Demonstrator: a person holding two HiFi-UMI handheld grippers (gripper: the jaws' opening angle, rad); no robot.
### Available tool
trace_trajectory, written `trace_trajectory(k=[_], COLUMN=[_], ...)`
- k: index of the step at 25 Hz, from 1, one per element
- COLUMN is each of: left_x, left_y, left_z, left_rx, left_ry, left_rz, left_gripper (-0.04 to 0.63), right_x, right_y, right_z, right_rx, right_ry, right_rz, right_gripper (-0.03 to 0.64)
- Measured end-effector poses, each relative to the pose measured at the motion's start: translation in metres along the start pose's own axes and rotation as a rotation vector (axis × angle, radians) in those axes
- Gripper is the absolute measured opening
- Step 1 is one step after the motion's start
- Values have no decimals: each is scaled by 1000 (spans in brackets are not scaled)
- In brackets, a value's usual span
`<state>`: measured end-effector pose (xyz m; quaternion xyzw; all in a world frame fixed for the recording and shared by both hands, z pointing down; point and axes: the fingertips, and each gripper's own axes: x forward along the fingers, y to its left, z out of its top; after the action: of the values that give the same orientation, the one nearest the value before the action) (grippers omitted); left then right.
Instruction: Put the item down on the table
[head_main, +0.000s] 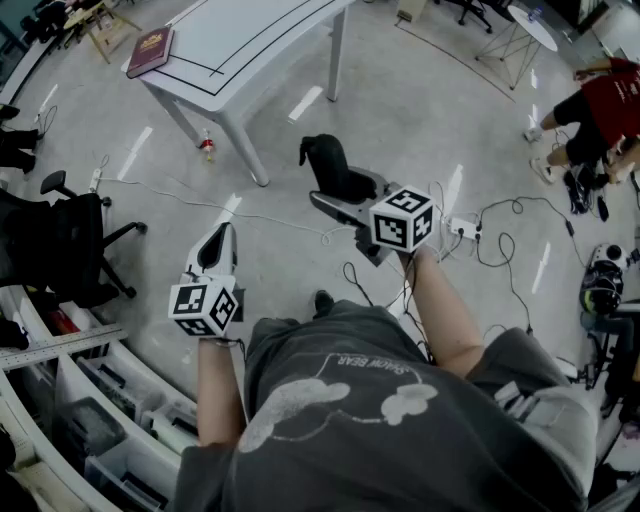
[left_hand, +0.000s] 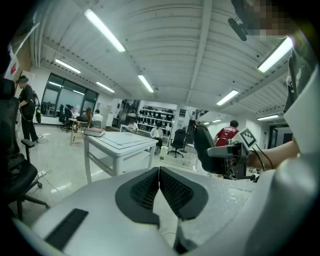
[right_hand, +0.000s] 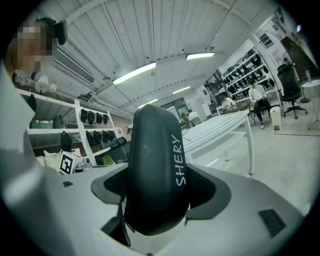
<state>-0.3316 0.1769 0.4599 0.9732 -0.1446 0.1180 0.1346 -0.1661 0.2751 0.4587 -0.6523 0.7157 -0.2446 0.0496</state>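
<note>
A black oval hard case (head_main: 325, 165) with white lettering on its side stands upright between the jaws of my right gripper (head_main: 340, 190), which is shut on it; it fills the middle of the right gripper view as the case (right_hand: 155, 170). The gripper hangs in the air over the floor, short of the white table (head_main: 250, 50). My left gripper (head_main: 215, 245) is lower and to the left, its pads (left_hand: 150, 187) pressed together with nothing between them. The table (left_hand: 120, 142) lies ahead, a dark red book (head_main: 150, 50) on its left corner.
A black office chair (head_main: 70, 240) stands at the left, and shelves with bins (head_main: 90, 400) run along the lower left. Cables and a power strip (head_main: 465, 228) lie on the floor to the right. A person in red (head_main: 600, 110) crouches far right. A small bottle (head_main: 207, 145) stands by a table leg.
</note>
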Motion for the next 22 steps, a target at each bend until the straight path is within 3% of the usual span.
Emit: trace_trajectory(k=[12, 22], left_x=[17, 72], left_y=[-14, -17], left_z=[14, 28], left_rx=[31, 52], left_ry=[-22, -4], left_rz=[-16, -56], left_gripper=[5, 5], right_x=[-13, -4], right_y=[-10, -58], right_z=[0, 18], right_rx=[-21, -15], right_ry=[10, 15], right_rz=[-18, -40], right_gripper=[331, 333])
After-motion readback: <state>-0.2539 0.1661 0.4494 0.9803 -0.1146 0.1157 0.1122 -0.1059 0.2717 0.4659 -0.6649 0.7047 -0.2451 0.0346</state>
